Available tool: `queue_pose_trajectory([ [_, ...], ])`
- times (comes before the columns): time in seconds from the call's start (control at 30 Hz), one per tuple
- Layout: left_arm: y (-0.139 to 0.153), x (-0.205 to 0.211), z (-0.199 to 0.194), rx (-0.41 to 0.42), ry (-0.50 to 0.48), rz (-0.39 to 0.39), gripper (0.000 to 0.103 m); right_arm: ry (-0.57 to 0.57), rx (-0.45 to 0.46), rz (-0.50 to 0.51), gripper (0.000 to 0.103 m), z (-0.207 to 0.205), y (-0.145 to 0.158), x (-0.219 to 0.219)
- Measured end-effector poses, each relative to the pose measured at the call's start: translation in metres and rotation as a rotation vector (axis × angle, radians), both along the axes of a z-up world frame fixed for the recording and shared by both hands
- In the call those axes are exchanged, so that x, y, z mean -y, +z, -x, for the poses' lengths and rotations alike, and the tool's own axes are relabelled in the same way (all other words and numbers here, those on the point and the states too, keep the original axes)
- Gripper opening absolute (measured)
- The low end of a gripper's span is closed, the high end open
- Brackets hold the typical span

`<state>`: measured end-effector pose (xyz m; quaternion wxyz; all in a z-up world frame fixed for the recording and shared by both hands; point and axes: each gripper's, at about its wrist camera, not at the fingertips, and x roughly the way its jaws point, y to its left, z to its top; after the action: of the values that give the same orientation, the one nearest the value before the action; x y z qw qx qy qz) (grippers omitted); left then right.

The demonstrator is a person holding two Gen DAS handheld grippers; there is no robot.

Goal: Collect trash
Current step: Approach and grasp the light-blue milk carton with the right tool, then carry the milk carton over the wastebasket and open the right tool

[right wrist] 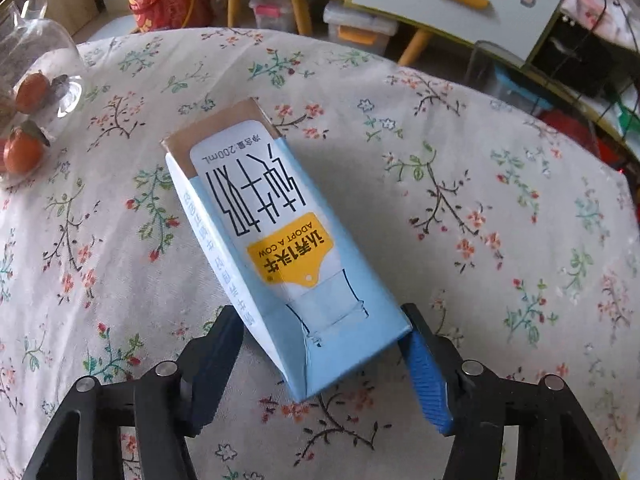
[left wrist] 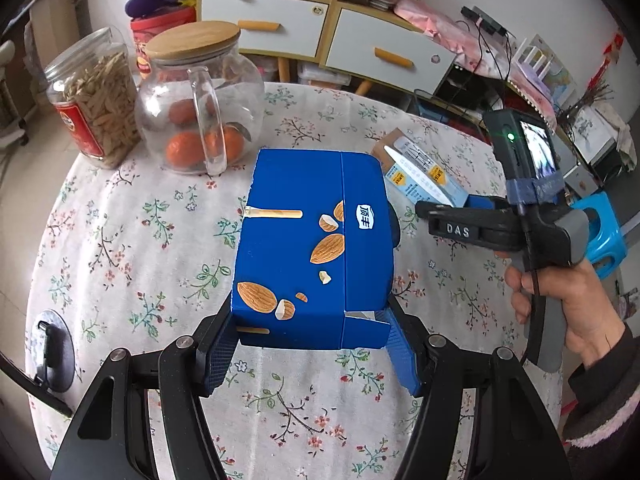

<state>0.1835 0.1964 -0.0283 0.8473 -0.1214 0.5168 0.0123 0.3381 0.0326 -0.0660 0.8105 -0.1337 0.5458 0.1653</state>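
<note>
My left gripper [left wrist: 312, 332] is shut on a blue carton with almond pictures [left wrist: 316, 248], held by its near end above the floral tablecloth. My right gripper [right wrist: 320, 340] is shut on a light blue and white 200 mL milk carton [right wrist: 280, 248], which tilts up and away over the table. In the left wrist view the right gripper [left wrist: 424, 204] is to the right of the blue carton and holds the milk carton [left wrist: 420, 172] just beyond the blue carton's far right corner.
A round table with a floral cloth [left wrist: 140, 240]. A glass jug with oranges and a wooden lid [left wrist: 200, 104] and a jar of seeds [left wrist: 96, 100] stand at the far left. A black disc [left wrist: 52, 348] lies near the left edge. Cabinets [left wrist: 320, 28] stand behind.
</note>
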Motion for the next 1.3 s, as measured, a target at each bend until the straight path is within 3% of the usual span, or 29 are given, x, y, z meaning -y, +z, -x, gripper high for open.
queue_pose_trajectory([
  [0.2, 0.001, 0.015, 0.002, 0.006, -0.03, -0.012, 0.068, 0.021, 0.012, 0.024, 0.064, 0.031, 0.017, 0.008],
  [0.5, 0.011, 0.059, 0.012, 0.035, -0.112, -0.018, 0.068, -0.081, 0.025, -0.023, 0.064, 0.099, 0.064, 0.086],
  [0.9, 0.021, 0.116, 0.036, 0.053, -0.193, -0.008, 0.068, -0.349, 0.044, -0.112, 0.064, 0.175, 0.09, 0.222],
  [1.03, 0.025, 0.135, 0.038, 0.064, -0.216, -0.007, 0.068, -0.438, 0.008, -0.156, 0.064, 0.185, 0.085, 0.262],
  [1.3, 0.025, 0.176, 0.034, 0.076, -0.259, -0.015, 0.068, -0.644, 0.038, -0.199, 0.064, 0.203, 0.093, 0.361],
])
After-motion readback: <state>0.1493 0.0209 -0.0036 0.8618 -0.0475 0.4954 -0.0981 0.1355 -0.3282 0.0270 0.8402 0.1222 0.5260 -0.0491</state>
